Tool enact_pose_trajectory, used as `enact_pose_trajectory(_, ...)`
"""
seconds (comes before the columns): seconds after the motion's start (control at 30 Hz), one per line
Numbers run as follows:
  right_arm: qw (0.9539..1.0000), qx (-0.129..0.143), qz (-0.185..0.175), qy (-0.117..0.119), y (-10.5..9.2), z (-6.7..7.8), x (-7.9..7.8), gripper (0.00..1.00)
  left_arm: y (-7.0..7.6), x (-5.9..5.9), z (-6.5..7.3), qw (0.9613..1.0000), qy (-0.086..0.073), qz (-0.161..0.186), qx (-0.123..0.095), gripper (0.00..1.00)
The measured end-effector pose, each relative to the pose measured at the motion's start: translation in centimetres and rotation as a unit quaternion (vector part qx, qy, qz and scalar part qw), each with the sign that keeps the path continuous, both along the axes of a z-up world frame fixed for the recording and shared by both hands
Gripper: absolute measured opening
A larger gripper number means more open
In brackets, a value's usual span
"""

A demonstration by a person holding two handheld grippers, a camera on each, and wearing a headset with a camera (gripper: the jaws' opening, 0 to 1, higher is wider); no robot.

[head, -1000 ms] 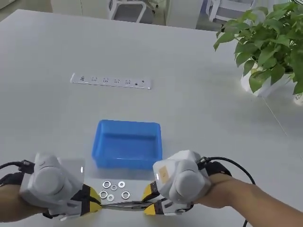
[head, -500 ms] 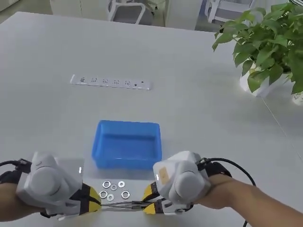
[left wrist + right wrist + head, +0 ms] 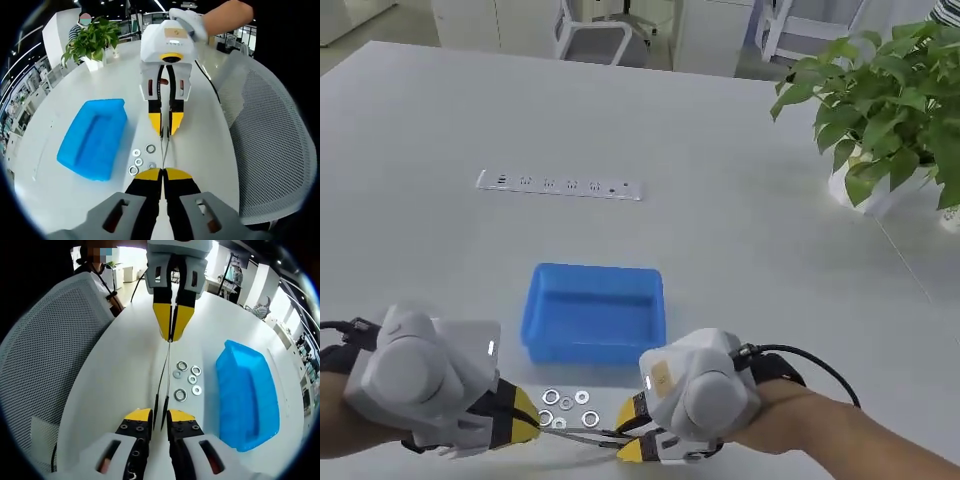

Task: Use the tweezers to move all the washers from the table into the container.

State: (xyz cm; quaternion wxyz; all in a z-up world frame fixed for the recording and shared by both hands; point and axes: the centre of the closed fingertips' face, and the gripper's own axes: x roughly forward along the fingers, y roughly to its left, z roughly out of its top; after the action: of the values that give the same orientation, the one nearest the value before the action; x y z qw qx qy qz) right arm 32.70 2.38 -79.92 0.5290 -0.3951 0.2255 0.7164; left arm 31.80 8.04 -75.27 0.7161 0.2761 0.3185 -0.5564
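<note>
A person holds a gripper in each hand at the near edge of a big white counter [image 3: 720,250]. The left gripper [image 3: 532,420] and the right gripper [image 3: 625,432] point at each other, and the thin metal tweezers [image 3: 580,433] stretch between them. The left gripper's yellow fingers [image 3: 150,174] are pressed together and pinch the one thin end of the tweezers. At the other end the tweezers split into two thin arms. The right gripper's yellow fingers [image 3: 138,415] are a little bit apart, one on each side, and the two arms sit in the small gap between them. A small bunch of shiny round metal washers [image 3: 583,398] lies flat on the counter, just on the far side of the tweezers. The washers are close together but not stacked. Just beyond them sits the blue plastic box container [image 3: 595,270], with its near wall right by the washers. Farther away, a long white power strip [image 3: 560,186] lies on the counter. At the far right stands a leafy green plant [image 3: 885,100] in a white pot [image 3: 865,185]. The left gripper view shows a grey mesh chair [image 3: 270,135] beside the counter.
</note>
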Motion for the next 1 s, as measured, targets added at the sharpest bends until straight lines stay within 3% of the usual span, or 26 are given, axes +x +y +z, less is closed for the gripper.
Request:
enact_pose_trajectory(0.53,0.9998,0.014,-0.011,0.005,1.3,0.4,-0.6,0.12,-1.5,0.0,3.9,0.9995,-0.014,-0.017,-0.021,0.05)
enact_pose_trajectory(0.8,0.9991,0.028,-0.025,0.021,2.3,1.0,-1.1,0.12,-2.8,-0.4,6.1,0.9986,-0.022,-0.030,-0.036,0.05)
enact_pose_trajectory(1.0,0.9982,0.041,-0.033,0.028,3.2,1.3,-1.4,0.12,-3.2,-0.3,6.8,0.9981,-0.025,-0.035,-0.043,0.05)
